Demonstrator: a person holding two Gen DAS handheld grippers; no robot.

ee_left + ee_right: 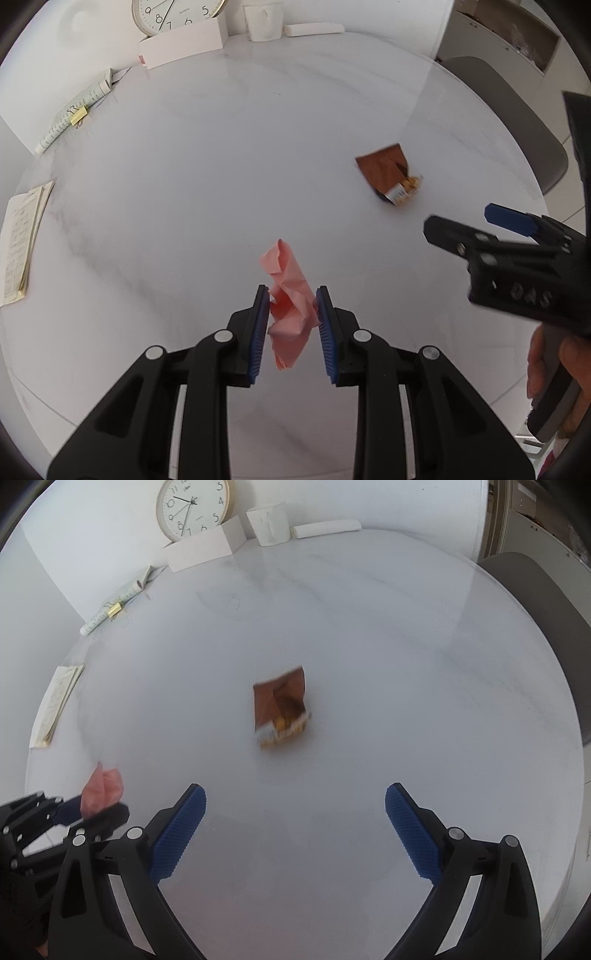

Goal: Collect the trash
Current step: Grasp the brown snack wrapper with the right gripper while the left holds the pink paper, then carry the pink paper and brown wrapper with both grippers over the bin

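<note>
My left gripper (291, 317) is shut on a crumpled pink paper (288, 291), which hangs between its blue pads above the white round table (184, 184). A brown snack wrapper (388, 173) lies on the table, up and to the right of the paper. In the right wrist view the same wrapper (282, 705) lies ahead of my right gripper (295, 805), whose jaws stand wide open with nothing between them. The left gripper (92, 808) with the pink paper (101, 786) shows at the lower left there. My right gripper (472, 232) enters the left wrist view from the right, held by a hand (546, 369).
A wall clock (194, 507), a white box (203, 550), a white mug (267, 522) and a white roll (327, 528) stand along the far edge. A clipped booklet (74, 112) and a stack of papers (22, 240) lie at the left. A grey chair (506, 118) stands at the right.
</note>
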